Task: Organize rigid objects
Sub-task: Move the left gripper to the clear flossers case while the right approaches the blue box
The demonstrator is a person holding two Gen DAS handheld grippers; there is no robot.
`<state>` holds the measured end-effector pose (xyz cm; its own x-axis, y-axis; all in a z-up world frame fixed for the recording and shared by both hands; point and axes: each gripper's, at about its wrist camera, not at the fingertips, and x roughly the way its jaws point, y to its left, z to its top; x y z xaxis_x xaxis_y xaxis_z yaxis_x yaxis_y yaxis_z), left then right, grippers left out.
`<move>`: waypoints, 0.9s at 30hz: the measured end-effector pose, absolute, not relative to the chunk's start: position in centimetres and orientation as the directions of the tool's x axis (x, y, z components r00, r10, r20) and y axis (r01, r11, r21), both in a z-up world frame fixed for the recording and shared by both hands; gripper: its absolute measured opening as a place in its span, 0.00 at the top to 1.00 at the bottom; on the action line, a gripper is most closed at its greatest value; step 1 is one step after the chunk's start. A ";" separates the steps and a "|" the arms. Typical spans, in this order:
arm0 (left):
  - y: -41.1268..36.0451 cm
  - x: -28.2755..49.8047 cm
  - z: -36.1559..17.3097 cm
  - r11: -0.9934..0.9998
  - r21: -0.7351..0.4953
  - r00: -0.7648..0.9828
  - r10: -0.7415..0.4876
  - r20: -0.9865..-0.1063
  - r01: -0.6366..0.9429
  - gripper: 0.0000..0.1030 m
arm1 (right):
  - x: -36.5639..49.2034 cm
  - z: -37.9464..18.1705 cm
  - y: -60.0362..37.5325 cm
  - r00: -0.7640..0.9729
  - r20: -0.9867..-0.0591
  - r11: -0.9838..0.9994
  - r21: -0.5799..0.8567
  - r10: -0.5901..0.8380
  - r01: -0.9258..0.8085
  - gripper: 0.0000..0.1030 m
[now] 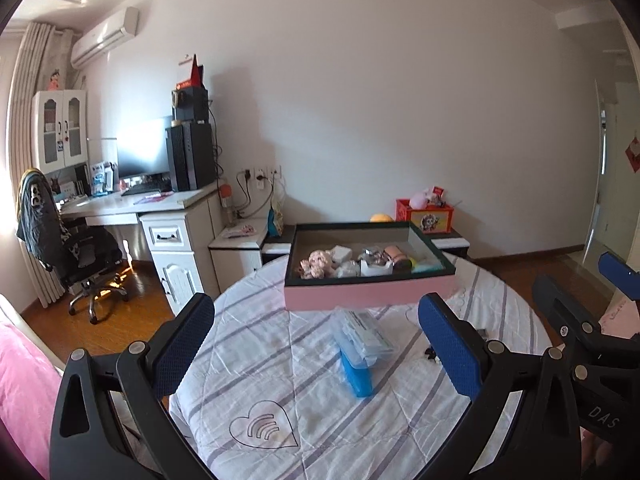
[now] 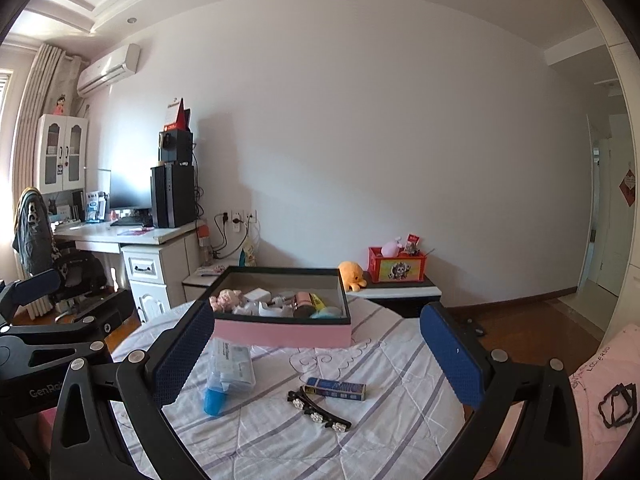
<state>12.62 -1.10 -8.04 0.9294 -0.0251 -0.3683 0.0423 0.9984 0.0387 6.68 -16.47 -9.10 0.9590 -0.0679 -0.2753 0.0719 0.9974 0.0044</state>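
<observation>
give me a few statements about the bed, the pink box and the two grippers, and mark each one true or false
1. The pink box already holds several items. True.
2. The hair clip lies inside the box. False: it lies on the striped bedspread, near the small blue carton.
3. The left hand-held gripper is shut on the blue packet. False: its jaws are wide apart and hold nothing.
4. The right hand-held gripper is open and empty. True.
5. The blue packet lies outside the box, in front of it. True.
</observation>
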 end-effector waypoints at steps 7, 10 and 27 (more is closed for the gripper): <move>-3.7 17.4 -13.0 0.993 0.078 0.852 -0.036 -0.523 0.089 0.00 | 10.7 -14.1 -18.9 0.905 -0.417 0.995 0.012 -0.086 0.100 0.00; -5.0 19.1 -14.9 0.989 0.106 0.821 -0.025 -0.571 0.104 0.00 | 12.4 -15.9 -20.0 0.877 -0.472 0.994 0.010 -0.094 0.112 0.00; -9.1 27.1 -19.8 0.958 0.270 0.707 0.122 -0.696 0.100 0.00 | 18.3 -20.8 -22.8 0.763 -0.646 0.995 0.050 -0.037 0.090 0.00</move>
<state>27.10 -9.11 -19.77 0.7074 0.1225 -0.6961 0.0999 0.9577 0.2700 18.32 -22.79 -20.81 0.7626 -0.0366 -0.6458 0.0897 0.9947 0.0495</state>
